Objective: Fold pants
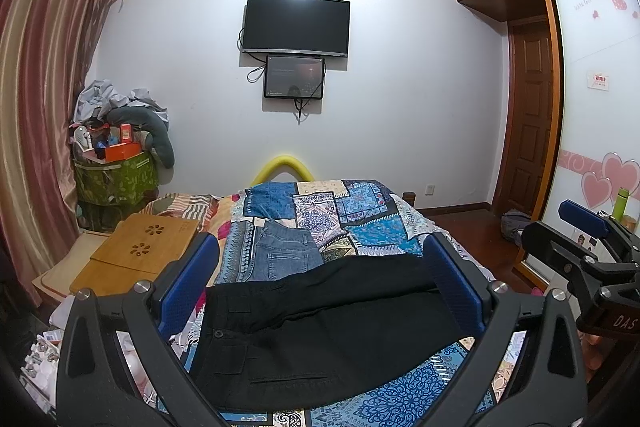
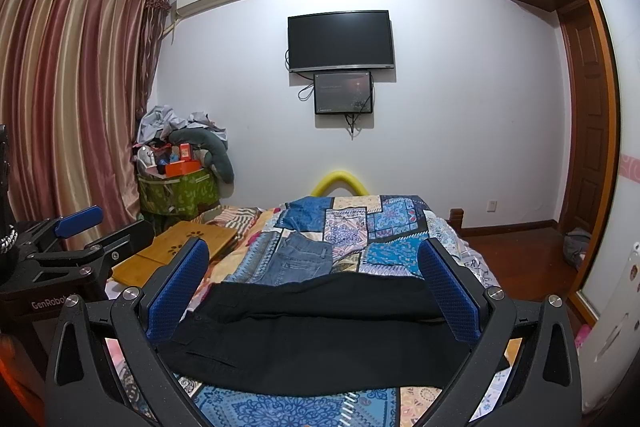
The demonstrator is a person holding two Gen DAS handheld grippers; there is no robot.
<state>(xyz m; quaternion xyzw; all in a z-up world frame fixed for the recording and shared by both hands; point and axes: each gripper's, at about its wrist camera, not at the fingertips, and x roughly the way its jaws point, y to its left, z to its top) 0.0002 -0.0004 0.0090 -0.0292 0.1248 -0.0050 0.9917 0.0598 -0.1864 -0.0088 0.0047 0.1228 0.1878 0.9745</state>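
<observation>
Black pants lie spread across the patchwork bedspread, waist to the left with a button and pocket showing; they also show in the right wrist view. My left gripper is open and empty, held above the pants with its blue pads wide apart. My right gripper is open and empty, also above the pants. The right gripper shows at the right edge of the left wrist view, and the left gripper at the left of the right wrist view. Neither touches the cloth.
Folded blue jeans lie farther back on the bed. A wooden lap desk sits at the bed's left. A green basket piled with clutter stands by the curtain. A wardrobe and floor lie to the right.
</observation>
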